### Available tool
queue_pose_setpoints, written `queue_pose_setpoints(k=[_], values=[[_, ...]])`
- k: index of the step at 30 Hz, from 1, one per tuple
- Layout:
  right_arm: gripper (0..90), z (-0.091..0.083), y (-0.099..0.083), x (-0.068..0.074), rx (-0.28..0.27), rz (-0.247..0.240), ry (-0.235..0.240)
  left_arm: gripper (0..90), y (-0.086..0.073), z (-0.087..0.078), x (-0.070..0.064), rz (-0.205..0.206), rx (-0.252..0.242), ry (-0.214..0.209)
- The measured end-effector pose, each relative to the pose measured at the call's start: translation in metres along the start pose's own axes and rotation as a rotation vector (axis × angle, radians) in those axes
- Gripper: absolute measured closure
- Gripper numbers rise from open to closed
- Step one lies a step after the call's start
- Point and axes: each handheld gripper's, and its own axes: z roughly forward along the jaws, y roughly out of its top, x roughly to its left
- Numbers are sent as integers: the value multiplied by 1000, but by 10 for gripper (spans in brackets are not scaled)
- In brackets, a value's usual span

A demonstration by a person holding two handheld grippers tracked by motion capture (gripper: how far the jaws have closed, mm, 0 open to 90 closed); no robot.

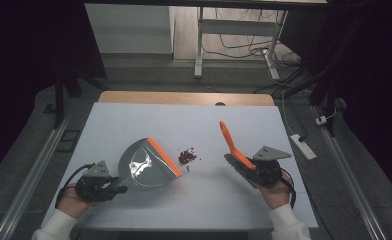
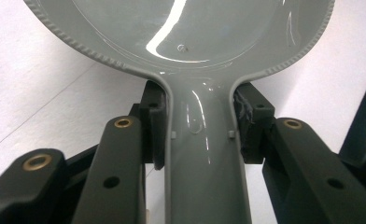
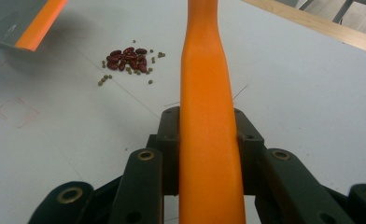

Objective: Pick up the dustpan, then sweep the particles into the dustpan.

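On the white worktop, beans lie between the tools: left hand-held gripper clamps the dustpan handle, lip toward them, right hand-held gripper grips the orange brush, poised for sweeping.

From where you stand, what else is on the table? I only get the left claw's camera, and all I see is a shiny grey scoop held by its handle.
Observer: That scoop is a grey dustpan with an orange front lip, tilted up off the white table.
Operator: Is there anything to sweep?
Observer: Yes, a small pile of dark red beans with a few tiny green ones scattered around it, just ahead of the lip.
Operator: And the other hand?
Observer: The right claw is clamped on the orange handle of a brush, on the far side of the beans from the dustpan.
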Motion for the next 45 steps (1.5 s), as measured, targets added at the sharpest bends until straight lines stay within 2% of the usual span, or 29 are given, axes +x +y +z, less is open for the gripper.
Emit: queue_pose_setpoints(k=[4, 15, 18, 24, 29, 35, 39, 45], values=[[700, -2, -2, 0, 1, 6, -4, 620, 2, 3, -2, 11, 23, -14], [700, -2, 0, -1, 0, 3, -3, 619, 2, 0, -2, 9, 39, -35], [700, -1, 1, -1, -4, 1, -5, 620, 4, 0, 1, 4, 62, -40], [700, 10, 12, 2, -3, 0, 2, 619, 6, -1, 3, -10, 87, -44], [700, 18, 23, 4, -10, -19, 13, 619, 5, -2, 2, -6, 89, -51], [700, 35, 37, 4, -12, -23, 26, 619, 6, 2, 2, 4, 117, -60], [700, 48, 46, 7, 6, -25, 52, 619, 8, 6, 0, 12, 131, -76], [700, 63, 54, 11, 19, -39, 65, 619, 11, 13, -4, 25, 146, -83]])
